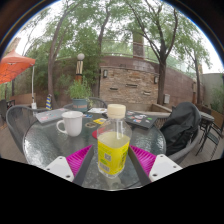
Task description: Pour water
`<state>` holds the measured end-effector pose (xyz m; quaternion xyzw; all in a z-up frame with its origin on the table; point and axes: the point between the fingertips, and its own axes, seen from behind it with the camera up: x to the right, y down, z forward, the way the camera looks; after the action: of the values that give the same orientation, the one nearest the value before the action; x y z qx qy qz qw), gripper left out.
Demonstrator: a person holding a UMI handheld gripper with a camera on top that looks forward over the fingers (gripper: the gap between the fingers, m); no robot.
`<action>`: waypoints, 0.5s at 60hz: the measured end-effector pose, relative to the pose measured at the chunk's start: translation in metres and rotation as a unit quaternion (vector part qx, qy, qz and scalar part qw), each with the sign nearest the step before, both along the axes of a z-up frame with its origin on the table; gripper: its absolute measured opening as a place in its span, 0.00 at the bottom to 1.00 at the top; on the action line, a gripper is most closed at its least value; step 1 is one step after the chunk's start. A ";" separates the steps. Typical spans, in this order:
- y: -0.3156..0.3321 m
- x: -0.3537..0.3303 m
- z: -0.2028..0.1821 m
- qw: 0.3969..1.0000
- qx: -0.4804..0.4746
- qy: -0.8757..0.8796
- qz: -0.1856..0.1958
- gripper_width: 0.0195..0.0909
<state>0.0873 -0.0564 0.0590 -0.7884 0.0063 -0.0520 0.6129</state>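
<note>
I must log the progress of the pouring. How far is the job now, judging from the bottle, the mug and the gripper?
Done: the gripper has reached the bottle, which stands upright between its fingers on the glass table. In hand: the grasp; I cannot tell whether the pads already press on it. Left: the cap looks still on, and the white mug stands apart beyond the fingers, so lifting, tilting and pouring remain.

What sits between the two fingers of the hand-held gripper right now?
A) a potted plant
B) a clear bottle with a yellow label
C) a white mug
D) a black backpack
B: the clear bottle with a yellow label stands upright on the glass table between the fingers of the hand-held gripper; the white mug stands beyond them.
</note>
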 end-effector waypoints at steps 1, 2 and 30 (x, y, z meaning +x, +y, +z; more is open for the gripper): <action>0.003 0.001 0.000 1.000 0.003 0.003 -0.004 0.86; 0.005 0.002 0.002 1.000 0.007 0.007 -0.005 0.86; 0.030 0.005 0.001 0.999 -0.020 0.043 -0.020 0.31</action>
<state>0.0924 -0.0261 0.0596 -0.8017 0.0475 -0.0310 0.5950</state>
